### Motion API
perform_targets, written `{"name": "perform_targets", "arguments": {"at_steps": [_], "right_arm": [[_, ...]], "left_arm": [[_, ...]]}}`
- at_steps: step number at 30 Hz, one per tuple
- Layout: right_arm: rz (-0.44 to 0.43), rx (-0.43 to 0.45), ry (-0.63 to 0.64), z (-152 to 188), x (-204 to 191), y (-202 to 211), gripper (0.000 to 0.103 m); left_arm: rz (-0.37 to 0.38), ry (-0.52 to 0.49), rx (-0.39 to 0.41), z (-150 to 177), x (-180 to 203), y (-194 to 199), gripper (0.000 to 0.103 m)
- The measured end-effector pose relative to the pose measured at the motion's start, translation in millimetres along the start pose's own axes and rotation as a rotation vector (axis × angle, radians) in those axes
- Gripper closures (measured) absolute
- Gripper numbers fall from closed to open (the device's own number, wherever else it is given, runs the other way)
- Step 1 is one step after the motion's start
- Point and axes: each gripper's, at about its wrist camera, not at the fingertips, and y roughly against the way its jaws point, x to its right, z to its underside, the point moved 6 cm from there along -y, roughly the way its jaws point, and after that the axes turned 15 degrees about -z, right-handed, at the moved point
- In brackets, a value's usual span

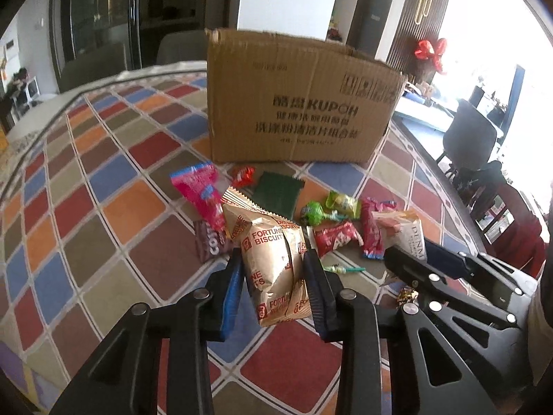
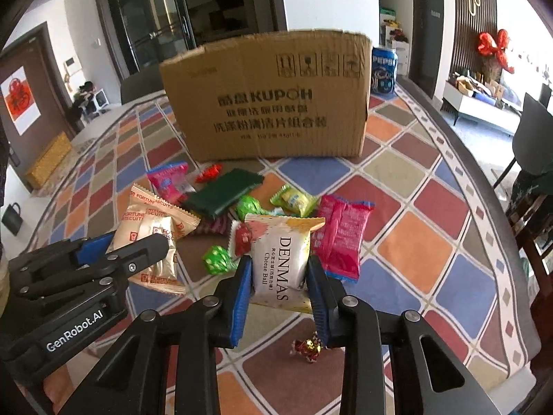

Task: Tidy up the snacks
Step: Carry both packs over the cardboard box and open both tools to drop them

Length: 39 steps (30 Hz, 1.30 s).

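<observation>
Many snacks (image 2: 340,233) on checkered tablecloth (image 2: 414,249); cardboard box (image 2: 269,100) behind.

Checkered tablecloth (image 2: 414,249) w/ cardboard box (image 2: 276,103), loose snacks (image 2: 340,235), Pepsi pack (image 2: 384,69)

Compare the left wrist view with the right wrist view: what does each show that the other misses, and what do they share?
Only the left wrist view shows the dark Coffee packet beside the pile and a green lollipop stick on the cloth.

Only the right wrist view shows the Pepsi pack behind the box and the red-gold candy under the right gripper.

Both show the cardboard box, the dark green packet, the left gripper shut on the Fortune Biscuits packet, and the right gripper shut on the Denmas packet.
</observation>
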Motion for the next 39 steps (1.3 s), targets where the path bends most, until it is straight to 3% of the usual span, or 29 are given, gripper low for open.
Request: {"name": "perform_targets", "arguments": {"at_steps": [13,25,39], "right_arm": [[-0.037,0.132,0.051,-56,-12,36,0.070],[-0.007,0.251,0.128,-125,-19,57,0.070],[0.025,0.301,0.157,-194,-9,48,0.070]], "left_arm": [[-0.021,-0.016,0.182,-55,-8,42,0.069],[-0.027,-0.036,0.331,-128,-10,67,0.069],[-0.018,-0.036,0.281,-205,-8,34,0.069]]}}
